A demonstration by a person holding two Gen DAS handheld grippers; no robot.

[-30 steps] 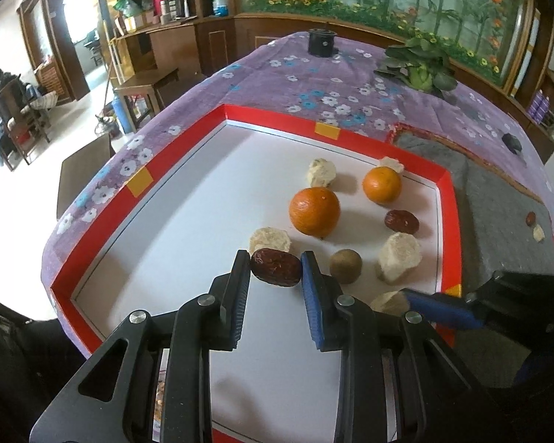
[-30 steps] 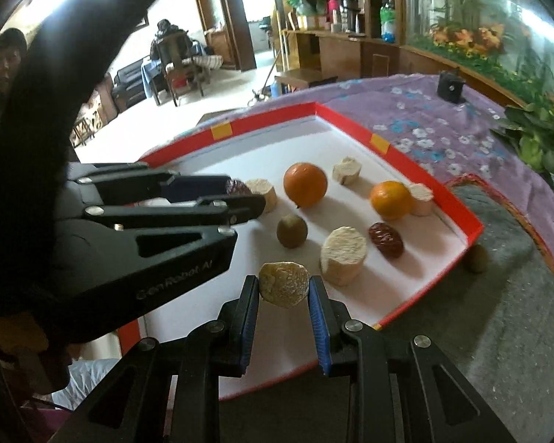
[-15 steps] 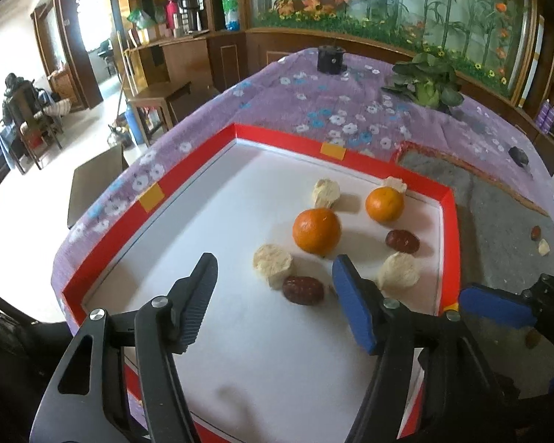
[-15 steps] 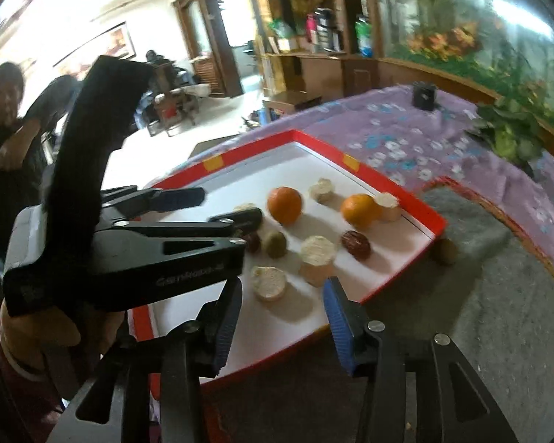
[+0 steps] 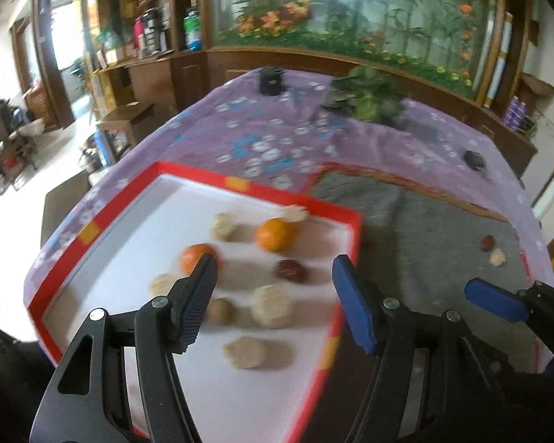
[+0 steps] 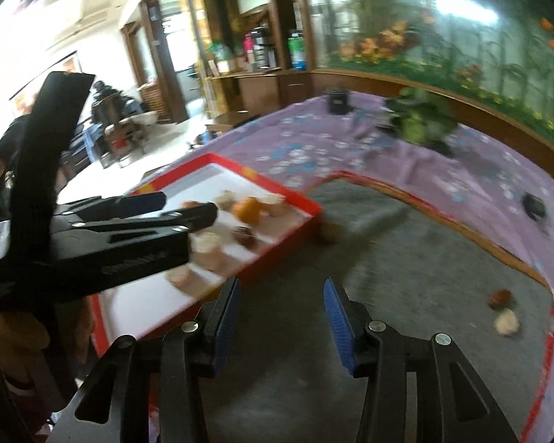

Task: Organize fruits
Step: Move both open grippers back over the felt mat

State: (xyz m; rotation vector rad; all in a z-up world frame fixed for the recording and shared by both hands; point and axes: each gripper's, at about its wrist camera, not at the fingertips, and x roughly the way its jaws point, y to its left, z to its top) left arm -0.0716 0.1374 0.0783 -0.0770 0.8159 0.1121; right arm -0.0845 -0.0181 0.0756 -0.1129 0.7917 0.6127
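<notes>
A red-rimmed white tray [image 5: 188, 170] holds two oranges [image 5: 275, 235], a dark red date [image 5: 291, 270], a brown kiwi [image 5: 221, 311] and several pale pieces [image 5: 273, 305]. My left gripper [image 5: 277, 295] hangs open above the tray's near right corner, nothing between its pads. My right gripper [image 6: 282, 313] is open over the grey mat [image 6: 406, 258], just right of the tray [image 6: 277, 254], and holds nothing. On the mat lie a brown fruit [image 6: 330, 232] by the tray's edge and, far right, a date [image 6: 500, 297] with a pale piece [image 6: 506, 321].
A purple flowered cloth [image 5: 277, 140] covers the table. At its far side stand a black cup [image 5: 271, 80] and a green plant [image 5: 365, 99]; a small black object [image 5: 474, 158] lies at the right. A person stands at the left edge of the right wrist view.
The left gripper let go of a date and the right a pale piece, both now on the tray. Both opened, rose, and swung right toward the grey mat.
</notes>
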